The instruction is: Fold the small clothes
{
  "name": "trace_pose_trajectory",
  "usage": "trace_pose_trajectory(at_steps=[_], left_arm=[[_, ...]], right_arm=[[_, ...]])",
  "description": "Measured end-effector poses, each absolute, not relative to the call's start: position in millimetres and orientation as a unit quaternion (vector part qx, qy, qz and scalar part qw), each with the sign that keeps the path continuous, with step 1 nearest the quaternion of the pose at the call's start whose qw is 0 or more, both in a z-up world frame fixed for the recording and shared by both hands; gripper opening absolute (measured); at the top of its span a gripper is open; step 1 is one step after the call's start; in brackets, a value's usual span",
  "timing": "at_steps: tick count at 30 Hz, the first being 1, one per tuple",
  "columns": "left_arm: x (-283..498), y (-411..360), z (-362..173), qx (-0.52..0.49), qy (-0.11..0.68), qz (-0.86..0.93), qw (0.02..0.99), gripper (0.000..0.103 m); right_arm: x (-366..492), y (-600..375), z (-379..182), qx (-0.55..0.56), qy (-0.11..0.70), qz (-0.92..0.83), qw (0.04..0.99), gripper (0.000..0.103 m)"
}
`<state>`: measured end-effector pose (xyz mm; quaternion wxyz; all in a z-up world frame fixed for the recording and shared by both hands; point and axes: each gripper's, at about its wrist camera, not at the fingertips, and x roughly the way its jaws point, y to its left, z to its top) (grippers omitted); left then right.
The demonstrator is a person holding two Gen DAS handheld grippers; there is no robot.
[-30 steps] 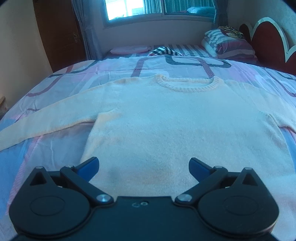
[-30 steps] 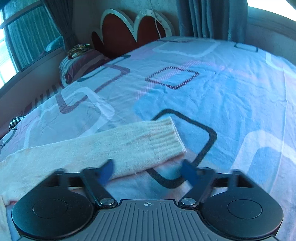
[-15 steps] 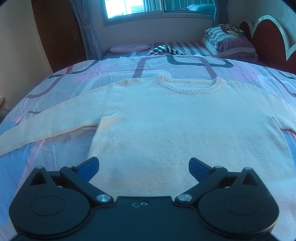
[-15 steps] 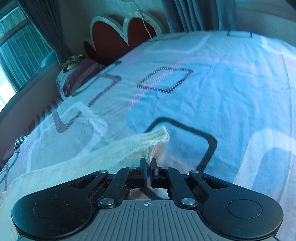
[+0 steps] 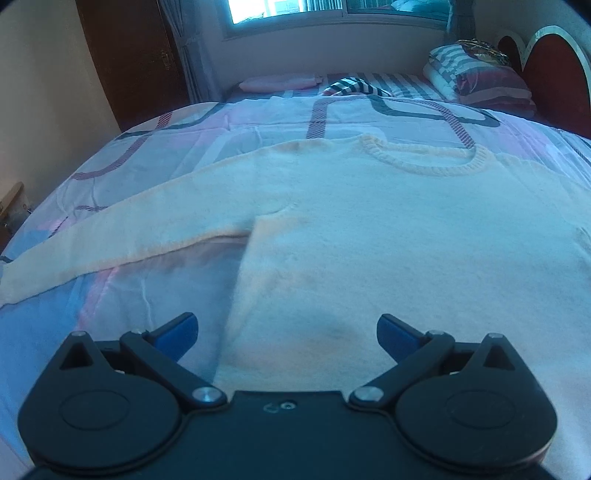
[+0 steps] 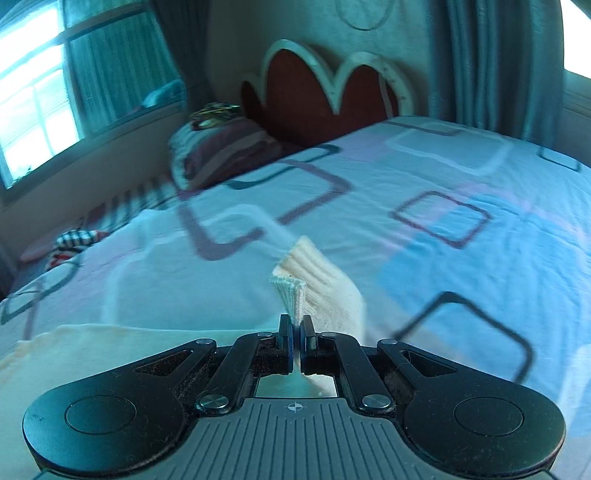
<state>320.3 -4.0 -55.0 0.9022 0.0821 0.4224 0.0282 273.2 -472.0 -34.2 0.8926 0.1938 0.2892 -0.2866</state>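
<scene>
The right claw (image 6: 296,345) is clenched on the ribbed cuff (image 6: 295,273) of the cream sweater (image 5: 369,229), lifting it off the bed (image 6: 461,192). The left claw (image 5: 286,330) hangs released above the sweater's hem, angled downward. The sweater lies flat on the patterned sheet; beyond it are pillows (image 5: 480,79), a scalloped headboard (image 6: 325,85) and a window (image 5: 332,9).

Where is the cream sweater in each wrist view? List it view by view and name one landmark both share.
Left wrist view: the cream sweater lies flat across the middle of the bed, collar away from the camera, beyond the open left gripper.
Right wrist view: only its ribbed cuff, centre, pinched in the shut right gripper, and a cream part at lower left.
Shared landmark: the scalloped red headboard, at the far right in the left wrist view.
</scene>
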Motion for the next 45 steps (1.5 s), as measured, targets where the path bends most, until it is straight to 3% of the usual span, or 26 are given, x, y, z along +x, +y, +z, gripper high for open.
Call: trace_pose_trajectory(at_steps=[23, 37, 39, 40, 41, 42, 45], left_arm=[[324.4, 87.9, -51.7, 0.042, 0.412, -0.015, 0.910, 0.102], [333.1, 127.4, -48.0, 0.039, 0.412, 0.007, 0.910, 0.101], [335.9, 128.6, -45.9, 0.028, 0.408, 0.007, 0.912, 0.101], [337.2, 128.3, -44.4, 0.020, 0.405, 0.006, 0.914, 0.101], [339.6, 126.6, -42.9, 0.010, 0.402, 0.003, 0.916, 0.100], [342.4, 124.1, -41.4, 0.001, 0.399, -0.005, 0.917, 0.099], [354.6, 107.1, -37.3, -0.018, 0.393, -0.040, 0.918, 0.082]], right_arm=[[422.3, -179.0, -56.8, 0.102, 0.343, -0.075, 0.931, 0.002], [446.5, -69.9, -88.9, 0.035, 0.367, 0.050, 0.928, 0.003], [446.7, -61.2, -94.1, 0.022, 0.373, 0.071, 0.925, 0.019], [444.0, -58.8, -92.5, 0.013, 0.366, 0.084, 0.927, 0.039], [441.1, -58.6, -90.6, 0.015, 0.360, 0.094, 0.928, 0.049], [436.5, -61.3, -88.1, 0.019, 0.352, 0.094, 0.931, 0.049], [421.9, -85.0, -80.7, 0.048, 0.337, 0.068, 0.938, 0.047]])
